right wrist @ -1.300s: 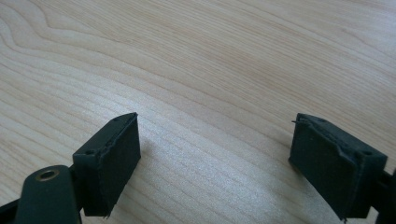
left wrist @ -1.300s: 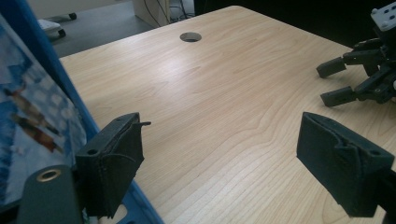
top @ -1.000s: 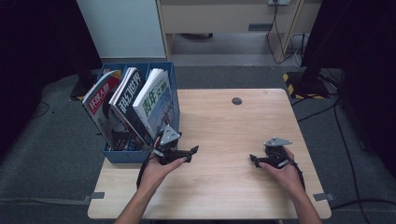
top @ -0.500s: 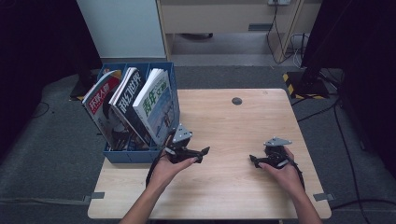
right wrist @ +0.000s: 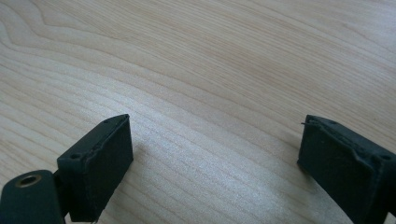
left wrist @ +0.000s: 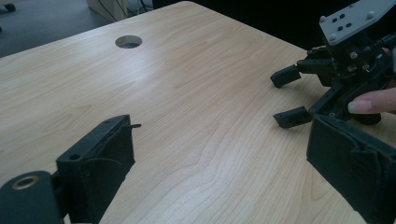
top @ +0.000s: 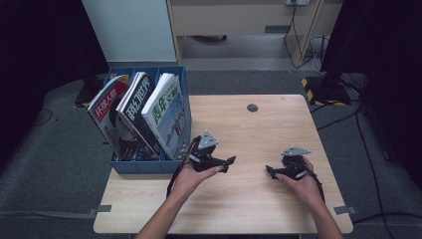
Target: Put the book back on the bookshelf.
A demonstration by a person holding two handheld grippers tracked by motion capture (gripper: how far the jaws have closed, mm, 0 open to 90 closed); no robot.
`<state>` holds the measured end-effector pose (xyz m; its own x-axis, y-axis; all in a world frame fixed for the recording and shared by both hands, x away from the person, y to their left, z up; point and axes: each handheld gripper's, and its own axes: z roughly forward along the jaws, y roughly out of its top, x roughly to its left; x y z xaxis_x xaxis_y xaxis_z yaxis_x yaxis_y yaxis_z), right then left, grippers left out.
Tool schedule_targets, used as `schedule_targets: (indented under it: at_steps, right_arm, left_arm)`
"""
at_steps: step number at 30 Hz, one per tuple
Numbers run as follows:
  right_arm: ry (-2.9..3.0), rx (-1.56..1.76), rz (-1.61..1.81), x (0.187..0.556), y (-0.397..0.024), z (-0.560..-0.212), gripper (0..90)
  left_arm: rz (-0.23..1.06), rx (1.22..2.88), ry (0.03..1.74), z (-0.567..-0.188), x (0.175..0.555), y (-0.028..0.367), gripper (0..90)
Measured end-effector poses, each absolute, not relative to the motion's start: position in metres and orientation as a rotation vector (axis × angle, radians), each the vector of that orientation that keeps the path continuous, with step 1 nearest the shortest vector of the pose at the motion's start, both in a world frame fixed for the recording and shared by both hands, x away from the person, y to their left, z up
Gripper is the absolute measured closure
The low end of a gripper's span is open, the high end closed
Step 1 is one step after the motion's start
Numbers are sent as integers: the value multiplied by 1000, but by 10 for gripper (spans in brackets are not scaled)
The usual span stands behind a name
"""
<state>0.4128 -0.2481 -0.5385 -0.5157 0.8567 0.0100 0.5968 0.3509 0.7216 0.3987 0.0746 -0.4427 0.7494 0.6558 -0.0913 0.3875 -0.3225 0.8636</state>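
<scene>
A: Moved right since a second ago, away from the blue file box [top: 149, 167]: left gripper [top: 225, 162], jaws just been opening, now wide apart, nothing between.

B: Right gripper [top: 271, 171]? Same spot on the wooden table [top: 259, 199], jaws also just been opening, spread wide, empty.

A: Farther left, three magazines [top: 166, 117] leaning upright in the box. Chinese cover titles, too small to read surely.

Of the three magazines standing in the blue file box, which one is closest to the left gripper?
The light-blue-covered magazine, rightmost in the blue file box, beside the left gripper; the red-titled and dark ones stand farther left.
</scene>
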Motion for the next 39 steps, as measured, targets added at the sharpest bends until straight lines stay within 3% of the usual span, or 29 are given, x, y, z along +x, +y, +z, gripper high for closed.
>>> schedule_targets:
  at_steps: [21,39]
  right_arm:
    - [2243,1287,961,412,-247,-539,89]
    - [2242,1286,957,411,-248,-539,87]
  left_arm:
    - [374,2033,812,-464,405,53,70]
    - [322,2225,930,-516,417,42,67]
